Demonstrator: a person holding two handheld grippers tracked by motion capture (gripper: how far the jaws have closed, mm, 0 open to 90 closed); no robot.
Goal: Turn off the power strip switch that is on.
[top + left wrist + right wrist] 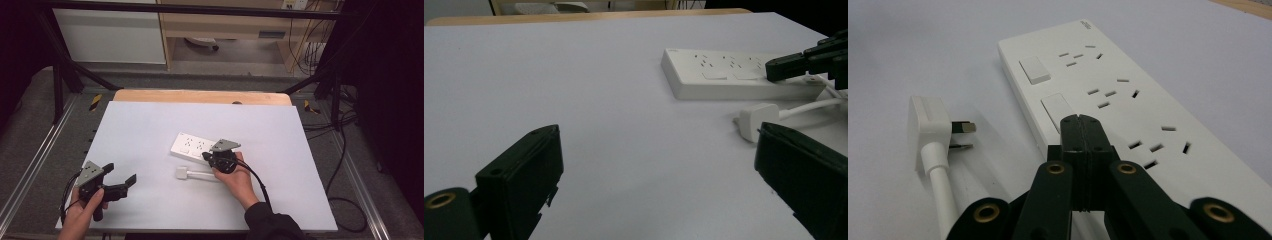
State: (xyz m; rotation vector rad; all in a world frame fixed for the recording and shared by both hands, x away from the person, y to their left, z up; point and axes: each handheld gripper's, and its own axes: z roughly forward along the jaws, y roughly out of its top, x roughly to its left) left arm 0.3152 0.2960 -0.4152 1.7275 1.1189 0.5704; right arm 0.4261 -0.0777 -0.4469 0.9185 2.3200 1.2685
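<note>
Near the middle of the counter (150,125) lies the white power strip (196,146), its plug (181,172) just beside it. The right hand-held gripper (1082,131), jaws pressed together, hovers over a rocker switch (1058,107). The left hand-held gripper (121,174) stands spread, well apart.

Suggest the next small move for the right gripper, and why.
Probably press straight down: the right gripper, jaws shut, has its tip at the nearer rocker switch on the power strip. The plug lies loose beside it.

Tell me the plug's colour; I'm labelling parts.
White plug, with its cable; right gripper view shows it best.
</note>
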